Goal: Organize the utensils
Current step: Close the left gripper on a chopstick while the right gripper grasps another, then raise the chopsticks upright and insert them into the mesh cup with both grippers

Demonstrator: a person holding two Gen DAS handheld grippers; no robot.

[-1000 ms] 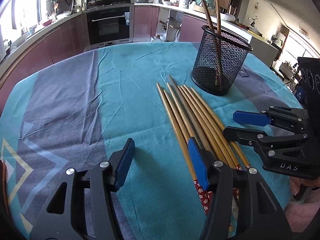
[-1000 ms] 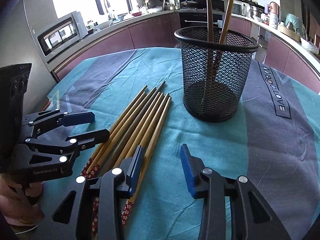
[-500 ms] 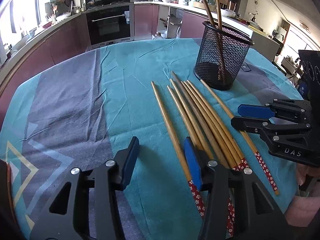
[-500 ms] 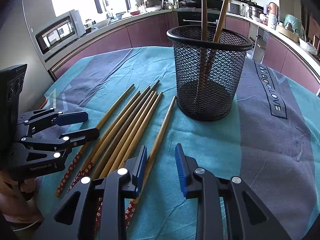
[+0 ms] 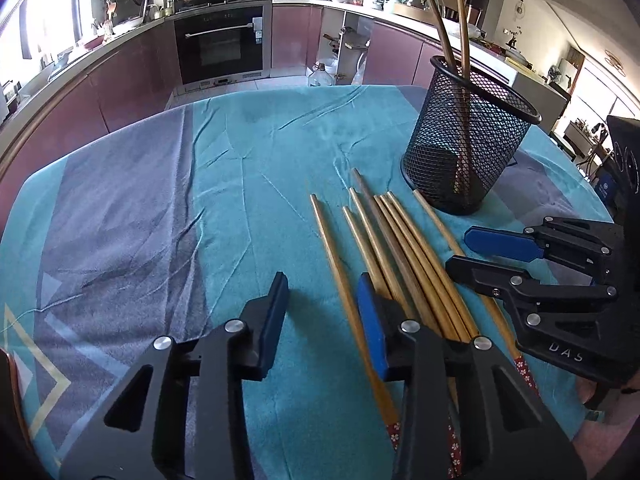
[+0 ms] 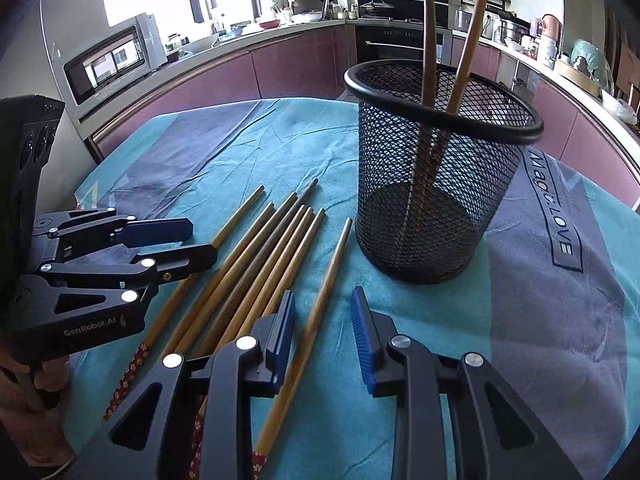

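Several wooden chopsticks with red patterned ends lie side by side on the teal cloth. A black mesh basket stands upright beyond them with two chopsticks leaning in it. My left gripper straddles the leftmost chopstick; its jaws are closing and the pads stand clear of the stick. My right gripper is open around the rightmost chopstick, which runs near its left pad. The left gripper also shows in the right wrist view.
The teal and grey tablecloth covers a round table whose far edge faces kitchen cabinets and an oven. A microwave sits on the counter at left. A person's hand holds the left gripper's handle.
The two outermost chopsticks have slid apart from the bundle. Both grippers' jaws have narrowed, the left one more. The left gripper has shifted so the leftmost stick now lies between its fingers.
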